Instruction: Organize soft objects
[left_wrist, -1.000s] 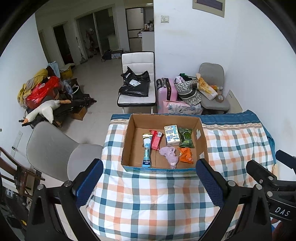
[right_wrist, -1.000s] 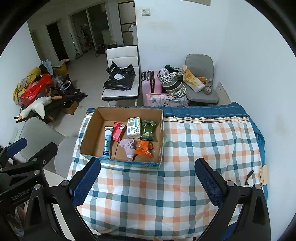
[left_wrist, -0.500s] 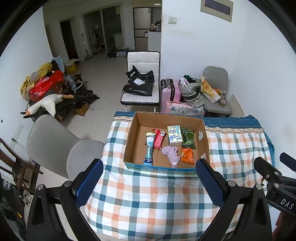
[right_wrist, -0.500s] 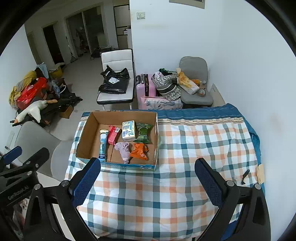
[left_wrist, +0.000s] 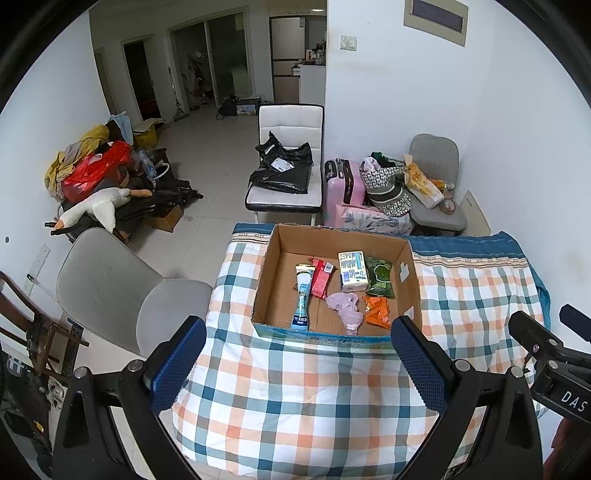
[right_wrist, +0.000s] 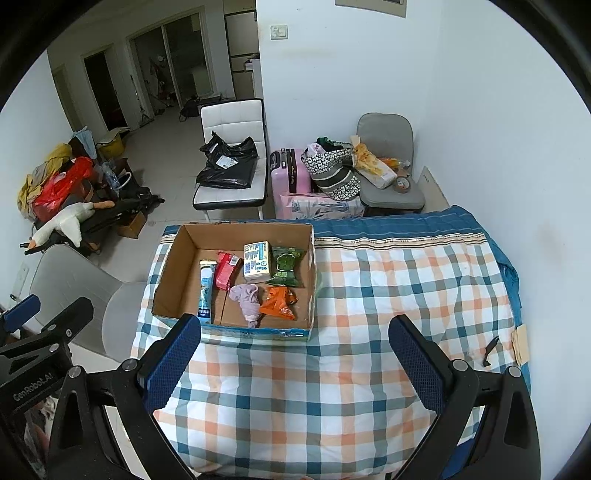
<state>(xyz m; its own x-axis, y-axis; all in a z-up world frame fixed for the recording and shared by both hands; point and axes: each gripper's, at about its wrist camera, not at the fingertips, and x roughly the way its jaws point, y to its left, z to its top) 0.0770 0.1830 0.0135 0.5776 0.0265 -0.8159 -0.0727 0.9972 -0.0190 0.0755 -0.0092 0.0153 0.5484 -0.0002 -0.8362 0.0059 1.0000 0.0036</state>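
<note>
lilac crumpled cloth (left_wrist: 347, 306) lies inside the open brown cardboard box (left_wrist: 405, 275); both the left gripper (left_wrist: 297, 363) and right gripper (right_wrist: 295, 363), spread wide and empty, have pulled back higher above the box, so sorting looks finished.

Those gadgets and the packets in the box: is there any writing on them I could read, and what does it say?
"DAS": on the right hand-held gripper, its body seen in the left wrist view; the rest runs out of frame.
"GenRobot.AI", roughly: on the left hand-held gripper, its body seen in the right wrist view.
Print on the tube, red packet, white pack and green packet in the cardboard box: too small to read.
</note>
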